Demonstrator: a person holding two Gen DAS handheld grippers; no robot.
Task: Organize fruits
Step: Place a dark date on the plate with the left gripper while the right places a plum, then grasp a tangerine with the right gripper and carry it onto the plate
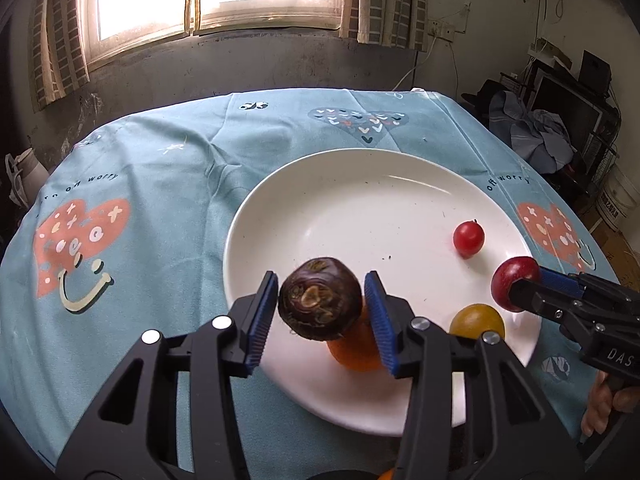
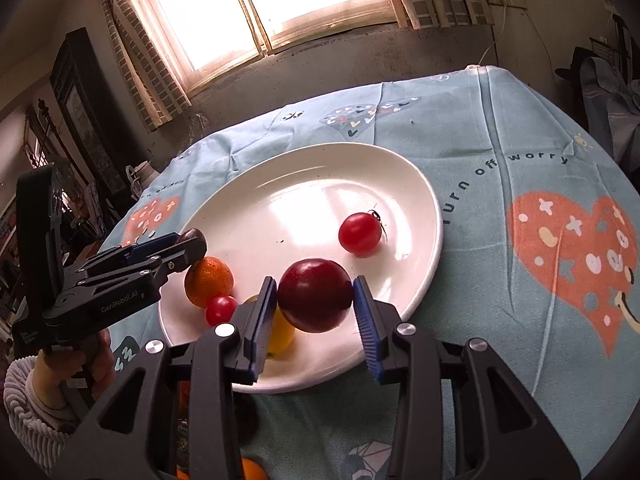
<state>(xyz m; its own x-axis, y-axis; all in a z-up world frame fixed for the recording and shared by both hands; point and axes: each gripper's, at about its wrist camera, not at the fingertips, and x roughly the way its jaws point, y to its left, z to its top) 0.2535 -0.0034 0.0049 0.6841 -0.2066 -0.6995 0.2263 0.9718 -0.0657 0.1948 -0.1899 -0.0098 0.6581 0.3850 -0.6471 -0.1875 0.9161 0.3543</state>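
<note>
A white plate (image 1: 360, 208) (image 2: 304, 184) lies on the blue tablecloth. My left gripper (image 1: 325, 308) is shut on a dark brown round fruit (image 1: 320, 298), held above an orange (image 1: 356, 348) on the plate's near side. My right gripper (image 2: 316, 306) is shut on a dark red plum (image 2: 315, 294), held over the plate's near edge; the plum also shows in the left wrist view (image 1: 514, 282). On the plate lie a cherry tomato (image 1: 468, 238) (image 2: 360, 234), a yellow fruit (image 1: 477, 320) (image 2: 282, 334), the orange (image 2: 209, 281) and a second small tomato (image 2: 220, 309).
The blue tablecloth (image 1: 160, 208) (image 2: 520, 280) with heart prints covers the round table. A window and wall stand behind the table. Clutter and clothes (image 1: 536, 136) lie at the right. Orange fruit (image 2: 252, 470) shows below the table's near edge.
</note>
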